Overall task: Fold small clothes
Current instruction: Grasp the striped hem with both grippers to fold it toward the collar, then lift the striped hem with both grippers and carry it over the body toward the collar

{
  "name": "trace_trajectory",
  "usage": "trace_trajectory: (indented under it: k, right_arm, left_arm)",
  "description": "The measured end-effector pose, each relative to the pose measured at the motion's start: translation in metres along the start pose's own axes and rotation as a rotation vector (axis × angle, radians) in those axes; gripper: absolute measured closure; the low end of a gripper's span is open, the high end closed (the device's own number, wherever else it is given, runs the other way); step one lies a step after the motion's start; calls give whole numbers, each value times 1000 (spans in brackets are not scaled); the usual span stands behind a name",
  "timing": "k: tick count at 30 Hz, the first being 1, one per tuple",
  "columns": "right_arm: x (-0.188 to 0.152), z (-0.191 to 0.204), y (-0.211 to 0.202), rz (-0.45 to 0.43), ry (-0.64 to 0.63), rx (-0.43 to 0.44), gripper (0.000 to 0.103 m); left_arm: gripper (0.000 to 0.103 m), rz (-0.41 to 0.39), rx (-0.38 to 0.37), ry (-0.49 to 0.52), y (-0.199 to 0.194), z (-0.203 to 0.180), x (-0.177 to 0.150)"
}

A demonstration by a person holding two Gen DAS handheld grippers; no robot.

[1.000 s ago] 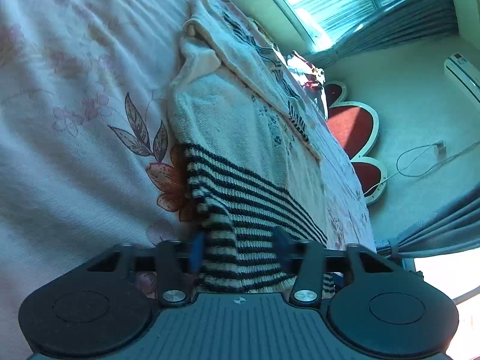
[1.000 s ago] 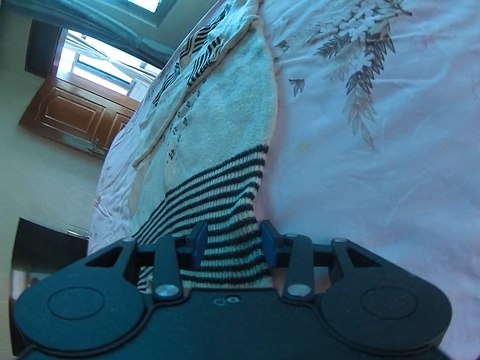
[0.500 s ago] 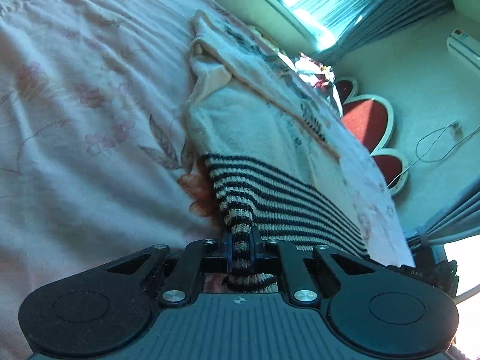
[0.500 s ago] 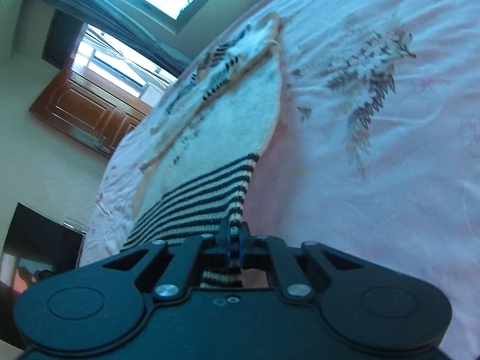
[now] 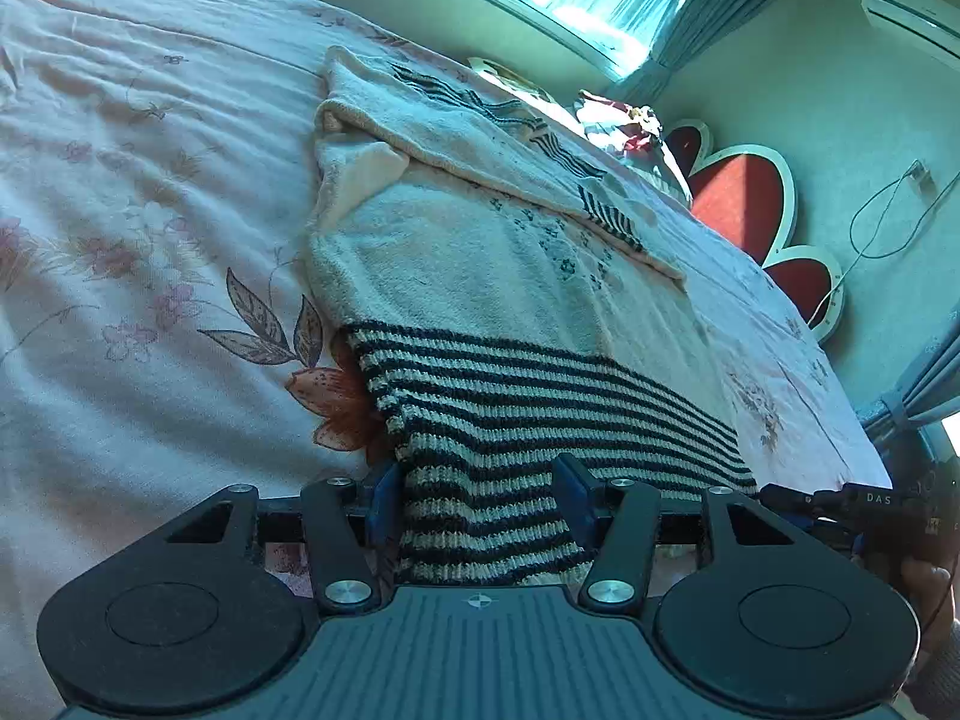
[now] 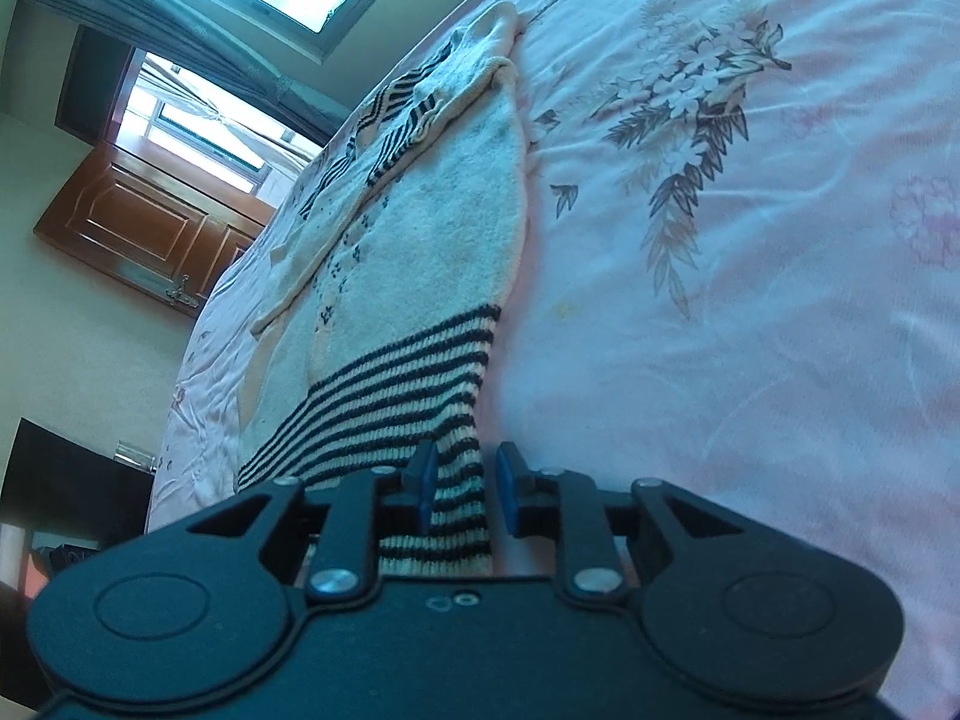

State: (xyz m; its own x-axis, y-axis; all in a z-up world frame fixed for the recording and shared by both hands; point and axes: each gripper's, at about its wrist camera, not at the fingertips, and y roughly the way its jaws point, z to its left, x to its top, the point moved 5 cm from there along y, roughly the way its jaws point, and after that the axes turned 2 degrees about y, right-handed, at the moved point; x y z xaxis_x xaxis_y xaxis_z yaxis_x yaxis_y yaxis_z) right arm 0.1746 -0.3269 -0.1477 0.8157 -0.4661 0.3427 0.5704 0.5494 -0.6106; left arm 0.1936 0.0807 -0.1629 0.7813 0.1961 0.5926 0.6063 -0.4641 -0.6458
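A cream knit sweater (image 5: 480, 252) with a black-and-cream striped hem (image 5: 540, 396) lies flat on the floral bed sheet (image 5: 150, 180), its sleeve folded across the body. My left gripper (image 5: 478, 501) sits at the hem's left corner, its jaws opening. The striped knit lies loose between the blue pads (image 5: 384, 504). In the right wrist view the right gripper (image 6: 463, 489) straddles the hem's right corner (image 6: 456, 480). Its jaws are opening too, and the pads stand just off the fabric. The sweater (image 6: 444, 228) stretches away toward the window.
A red and white petal-shaped headboard (image 5: 738, 198) and a bundle of cloth (image 5: 624, 126) stand at the far end of the bed. A wooden door (image 6: 138, 222) and dark furniture (image 6: 60, 480) lie beyond the bed's left edge. Bare sheet (image 6: 750, 330) spreads to the right.
A second ago both grippers stood open over the hem, then pinched its corners. Now both have let go and the hem lies flat. The left view has rolled and lifted slightly.
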Motion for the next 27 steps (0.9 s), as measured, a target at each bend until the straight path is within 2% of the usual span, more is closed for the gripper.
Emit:
trace_trajectory:
  k: [5,8,10,11,12,14,16,17,19,21,24,27]
  right_arm:
    - [1,0,5,22,6,15,77]
    - [-7,8,13,92,2,48,75]
    - [-12,15,12,91,-44,34,76]
    - [-13,16,13,90,-63,17,81]
    - [-15,16,13,89,-84,-8,95]
    - [-16,17,7,54,-91,-2,97]
    - [-15,25,-10,-4,-114,28,97]
    - [-14,28,-18,-25,-115,53,97]
    - [-14,25,-23,-30,-125,35,97]
    - [-16,13,-14,3,-99,0,97]
    - [-6,19,-24,-66,-44,69,97]
    - [18,31,-31,-137,-22,109,97]
  left_arm:
    - [52,2,-21,-7,0,4,0]
    - [93,25,0,-25,5,10,-2]
    - [93,9,-27,-66,5,16,-5]
    - [93,3,-33,-73,5,17,-6]
    - [93,-4,-38,-77,5,17,-8]
    - [94,-19,-50,-101,2,19,-10]
    - [94,-82,-89,-121,-13,18,-8]
    - [94,-94,-78,-113,-19,17,-7]
    - [94,-55,-9,-76,-19,20,-11]
    - [94,-26,-5,-103,-11,28,-14]
    - [94,-83,-54,-135,-19,24,-1]
    - [94,-142,-92,-151,-26,21,25]
